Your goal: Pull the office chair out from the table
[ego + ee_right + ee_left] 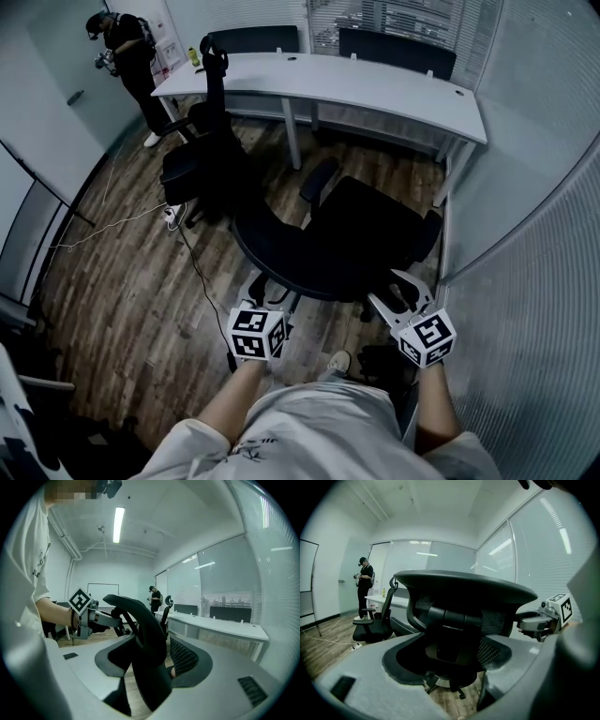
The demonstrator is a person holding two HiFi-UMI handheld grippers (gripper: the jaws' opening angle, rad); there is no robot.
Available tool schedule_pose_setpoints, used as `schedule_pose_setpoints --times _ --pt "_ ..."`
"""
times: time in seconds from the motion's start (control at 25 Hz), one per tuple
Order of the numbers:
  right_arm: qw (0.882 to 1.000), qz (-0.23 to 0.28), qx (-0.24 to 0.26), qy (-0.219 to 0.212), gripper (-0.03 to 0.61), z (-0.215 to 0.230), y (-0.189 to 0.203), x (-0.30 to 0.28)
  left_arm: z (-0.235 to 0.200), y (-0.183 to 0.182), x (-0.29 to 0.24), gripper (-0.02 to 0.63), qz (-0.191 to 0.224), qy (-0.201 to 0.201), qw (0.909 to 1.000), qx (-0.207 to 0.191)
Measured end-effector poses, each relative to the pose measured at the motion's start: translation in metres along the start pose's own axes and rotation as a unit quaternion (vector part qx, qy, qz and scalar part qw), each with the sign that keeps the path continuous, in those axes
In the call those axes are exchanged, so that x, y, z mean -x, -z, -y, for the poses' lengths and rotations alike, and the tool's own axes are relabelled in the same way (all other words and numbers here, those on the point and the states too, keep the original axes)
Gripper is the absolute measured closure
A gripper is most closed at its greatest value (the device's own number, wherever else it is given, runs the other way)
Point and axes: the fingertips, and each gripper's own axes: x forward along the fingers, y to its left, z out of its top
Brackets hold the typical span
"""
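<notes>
The black office chair [366, 234] stands away from the white desk [375, 89], its backrest toward me. My left gripper [270, 292] is at the rear of the backrest. In the left gripper view its jaws [457, 644] stand wide on either side of the chair's back frame [450, 620], and the dark frame hides whether the pads press on it. My right gripper [405, 291] is at the backrest's right edge. In the right gripper view that black edge [145, 634] stands between the jaws [154, 653] with a gap beside it, so this gripper is open.
A second black chair [202, 159] stands at the desk's left end. A person [131, 66] stands in the far left corner. A cable [192, 262] trails over the wooden floor. A glass wall with blinds [534, 234] runs close along the right.
</notes>
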Motion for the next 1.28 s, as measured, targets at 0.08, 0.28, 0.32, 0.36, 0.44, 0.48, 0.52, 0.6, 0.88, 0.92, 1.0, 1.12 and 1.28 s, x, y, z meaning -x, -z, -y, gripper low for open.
schedule_pose_setpoints --times 0.08,0.28,0.32,0.36,0.44,0.48,0.52,0.6,0.88,0.92,1.0,1.12,1.28 --pt "1.000 -0.001 -0.005 0.008 0.383 -0.005 0.000 0.006 0.001 -0.001 0.004 0.296 0.002 0.007 1.0000 0.001" --pt "1.000 -0.008 -0.015 0.019 0.385 -0.026 0.007 0.019 0.002 0.000 0.023 0.296 0.008 0.018 0.9998 0.007" --pt "1.000 -0.009 -0.017 0.021 0.385 -0.031 0.008 0.021 0.003 0.002 0.027 0.296 0.008 0.020 0.9997 0.009" --pt "0.999 -0.010 -0.019 0.024 0.385 -0.036 0.010 0.023 0.003 0.004 0.031 0.296 0.007 0.021 0.9997 0.010" --pt "0.999 -0.011 -0.024 0.031 0.387 -0.047 0.011 0.026 0.003 0.007 0.041 0.298 0.008 0.022 0.9997 0.009" --pt "0.999 -0.011 -0.026 0.035 0.390 -0.054 0.011 0.027 0.002 0.009 0.048 0.298 0.010 0.022 0.9997 0.010" --pt "0.999 -0.011 -0.028 0.038 0.401 -0.061 0.010 0.029 0.002 0.010 0.055 0.301 0.013 0.023 0.9996 0.011" --pt "0.999 -0.010 -0.031 0.038 0.435 -0.078 0.010 0.035 0.005 0.012 0.070 0.329 0.020 0.029 0.9993 0.013" --pt "0.998 0.001 -0.050 0.042 0.526 -0.138 0.011 0.061 0.028 0.031 0.118 0.532 0.025 0.063 0.9976 -0.012" --pt "0.998 0.002 -0.053 0.042 0.534 -0.146 0.011 0.065 0.032 0.035 0.124 0.570 0.024 0.067 0.9973 -0.015" --pt "0.997 0.003 -0.058 0.045 0.554 -0.160 0.013 0.071 0.041 0.043 0.135 0.591 0.021 0.079 0.9965 -0.021" --pt "0.996 0.001 -0.071 0.056 0.566 -0.174 0.016 0.079 0.054 0.053 0.150 0.601 0.015 0.097 0.9946 -0.034" --pt "0.993 -0.024 -0.092 0.071 0.571 -0.190 0.023 0.087 0.069 0.062 0.165 0.603 0.007 0.112 0.9927 -0.044"
